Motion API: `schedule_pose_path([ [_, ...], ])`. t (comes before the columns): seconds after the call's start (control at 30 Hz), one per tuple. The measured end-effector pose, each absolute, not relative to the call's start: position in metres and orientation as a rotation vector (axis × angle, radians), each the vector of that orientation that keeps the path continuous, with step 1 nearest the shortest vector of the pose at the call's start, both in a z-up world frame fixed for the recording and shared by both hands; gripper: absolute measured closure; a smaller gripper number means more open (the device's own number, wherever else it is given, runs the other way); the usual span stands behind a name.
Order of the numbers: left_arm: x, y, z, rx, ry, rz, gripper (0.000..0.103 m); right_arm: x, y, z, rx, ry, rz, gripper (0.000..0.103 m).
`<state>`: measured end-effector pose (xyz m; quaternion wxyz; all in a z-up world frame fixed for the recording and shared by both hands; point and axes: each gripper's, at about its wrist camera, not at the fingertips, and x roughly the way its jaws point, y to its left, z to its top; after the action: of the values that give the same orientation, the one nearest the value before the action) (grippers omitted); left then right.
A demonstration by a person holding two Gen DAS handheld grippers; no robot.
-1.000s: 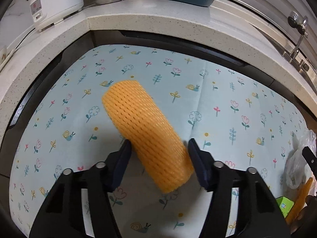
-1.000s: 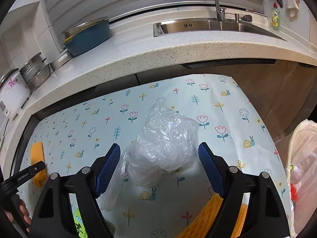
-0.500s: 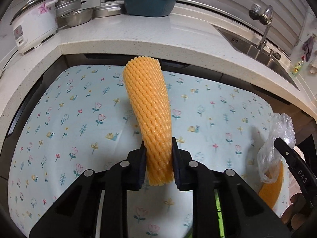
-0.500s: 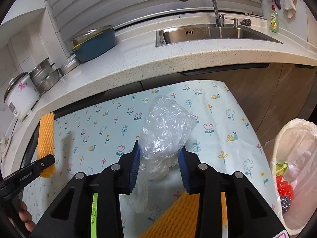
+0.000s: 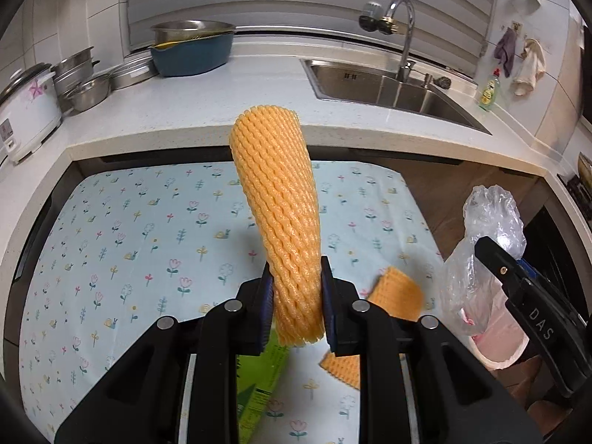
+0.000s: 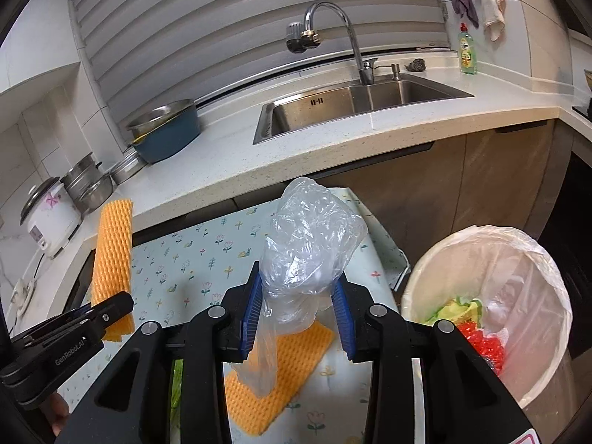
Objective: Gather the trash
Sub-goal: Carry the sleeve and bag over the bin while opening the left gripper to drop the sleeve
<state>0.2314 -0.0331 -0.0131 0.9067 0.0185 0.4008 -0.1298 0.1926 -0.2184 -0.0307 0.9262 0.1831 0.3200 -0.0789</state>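
Left gripper [image 5: 296, 305] has its jaws clamped on the bottom of an orange foam-net sleeve [image 5: 279, 207], which sticks up over the flower-print table [image 5: 122, 229]. Another orange foam-net piece [image 5: 397, 292] lies flat just right of it. The right gripper [image 5: 518, 273] is pinching a crumpled clear plastic bag [image 5: 488, 222] at the right edge.

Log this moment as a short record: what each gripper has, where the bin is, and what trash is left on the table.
left gripper: shut on the orange foam net, held up off the table
right gripper: shut on the clear plastic bag
bin: right of the table, lined, already holding trash
left on the table: a second orange foam net and a green packet
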Motion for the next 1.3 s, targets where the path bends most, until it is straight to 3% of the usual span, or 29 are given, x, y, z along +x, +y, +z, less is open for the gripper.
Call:
schedule_pose_path([
  [0.57,0.151,-0.161,0.004,0.171,0.801,-0.484,0.081,0.084,-0.324,-0.020,0.449,0.589,-0.320,0.069],
  [1.13,0.133,-0.253,-0.034,0.300,0.865,-0.694,0.078,0.040,-0.386,-0.044,0.508,0.599,-0.431,0.069],
  [1.23,0.135,-0.261,-0.039,0.307,0.860,-0.720,0.072,0.042,-0.390,-0.050,0.511,0.607,-0.438,0.069],
  [1.3,0.135,-0.263,-0.040,0.310,0.849,-0.720,0.060,0.044,-0.392,-0.053,0.514,0.611,-0.441,0.069],
])
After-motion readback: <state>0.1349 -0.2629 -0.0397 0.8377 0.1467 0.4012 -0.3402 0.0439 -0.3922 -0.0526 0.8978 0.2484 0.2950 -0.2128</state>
